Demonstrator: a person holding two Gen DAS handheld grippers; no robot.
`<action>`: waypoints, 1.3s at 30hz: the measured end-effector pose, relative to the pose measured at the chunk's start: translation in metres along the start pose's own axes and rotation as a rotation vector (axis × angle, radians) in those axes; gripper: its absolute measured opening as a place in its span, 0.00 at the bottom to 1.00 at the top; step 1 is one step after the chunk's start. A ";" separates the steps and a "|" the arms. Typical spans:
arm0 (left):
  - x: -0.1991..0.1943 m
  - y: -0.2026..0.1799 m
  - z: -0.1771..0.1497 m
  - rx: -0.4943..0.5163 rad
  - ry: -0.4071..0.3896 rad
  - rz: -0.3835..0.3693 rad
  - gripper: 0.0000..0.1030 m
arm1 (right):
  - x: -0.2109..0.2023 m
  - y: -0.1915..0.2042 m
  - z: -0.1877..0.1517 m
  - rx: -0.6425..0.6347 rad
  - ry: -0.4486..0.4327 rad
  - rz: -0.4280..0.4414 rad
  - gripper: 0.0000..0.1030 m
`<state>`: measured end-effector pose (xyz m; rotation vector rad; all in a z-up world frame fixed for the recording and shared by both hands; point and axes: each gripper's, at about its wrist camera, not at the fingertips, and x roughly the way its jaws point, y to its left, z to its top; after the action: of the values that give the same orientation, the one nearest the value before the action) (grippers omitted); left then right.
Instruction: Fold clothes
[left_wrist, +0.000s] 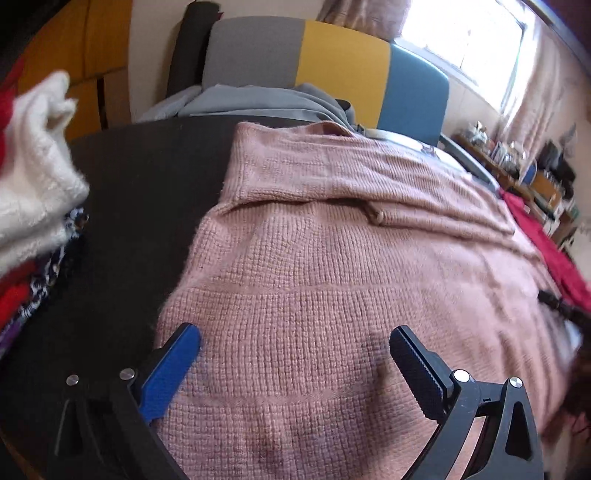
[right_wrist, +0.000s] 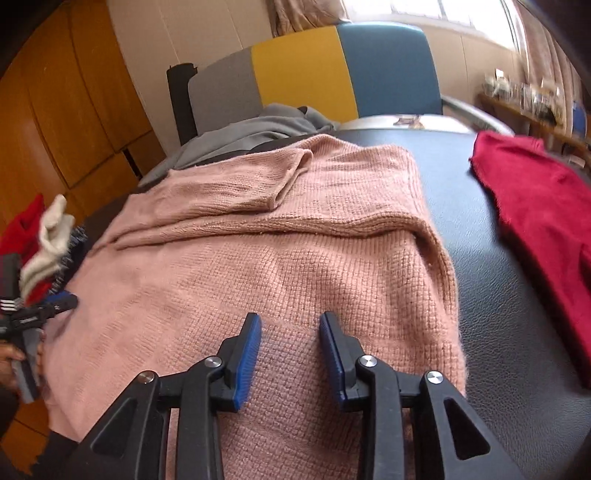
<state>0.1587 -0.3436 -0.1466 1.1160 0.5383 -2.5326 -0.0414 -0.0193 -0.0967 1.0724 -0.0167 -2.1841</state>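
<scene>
A pink knitted sweater (left_wrist: 332, 240) (right_wrist: 277, 240) lies flat on the black table (right_wrist: 491, 266), its sleeves folded across the upper part. My left gripper (left_wrist: 295, 330) hovers open and wide over the sweater's near left part, with nothing between its fingers. My right gripper (right_wrist: 290, 317) is above the near right part of the sweater. Its jaws stand a narrow gap apart, with only the flat knit below them, so it is open. At the left edge of the right wrist view, a hand holds the left gripper, whose blue finger (right_wrist: 61, 301) shows.
A red garment (right_wrist: 535, 206) lies on the table to the right of the sweater. A pile of white, red and patterned clothes (left_wrist: 33, 177) sits at the left. Behind the table stands a grey, yellow and blue chair (right_wrist: 306, 74) with a grey garment (right_wrist: 251, 129).
</scene>
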 end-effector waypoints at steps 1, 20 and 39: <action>-0.009 0.002 -0.002 -0.021 -0.011 -0.017 1.00 | -0.006 -0.005 0.000 0.049 0.014 0.029 0.33; -0.098 0.039 -0.131 -0.129 0.112 -0.075 1.00 | -0.083 -0.055 -0.145 0.409 0.299 0.230 0.35; -0.042 0.038 -0.144 -0.250 0.264 -0.169 0.67 | -0.050 -0.040 -0.152 0.384 0.340 0.178 0.15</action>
<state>0.2936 -0.3048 -0.2127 1.3648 1.0265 -2.3792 0.0632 0.0828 -0.1741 1.5812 -0.3765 -1.8565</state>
